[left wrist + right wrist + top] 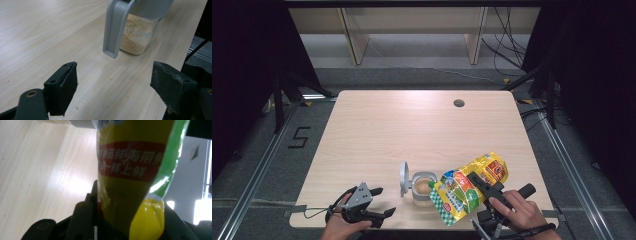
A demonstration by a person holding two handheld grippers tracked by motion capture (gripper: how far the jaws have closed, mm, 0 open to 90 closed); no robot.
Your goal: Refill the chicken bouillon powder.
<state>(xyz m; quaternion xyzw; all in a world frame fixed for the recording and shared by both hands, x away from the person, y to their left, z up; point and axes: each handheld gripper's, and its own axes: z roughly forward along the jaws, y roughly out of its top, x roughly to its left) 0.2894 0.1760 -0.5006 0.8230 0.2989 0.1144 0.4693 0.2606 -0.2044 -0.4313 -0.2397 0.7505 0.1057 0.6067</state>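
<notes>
Pouch tipped over the open jar
Right gripper [479,186] clamps the yellow pouch [467,187], at 3 o'clock of the jar [424,187]; left gripper [379,202], jaws apart, idles at 8 o'clock.

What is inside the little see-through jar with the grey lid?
The jar holds pale, sandy grains, piled partway up its clear wall. Its flip lid hangs open and covers one side, and the yellow bag tips over its mouth, hiding part of it.
</notes>
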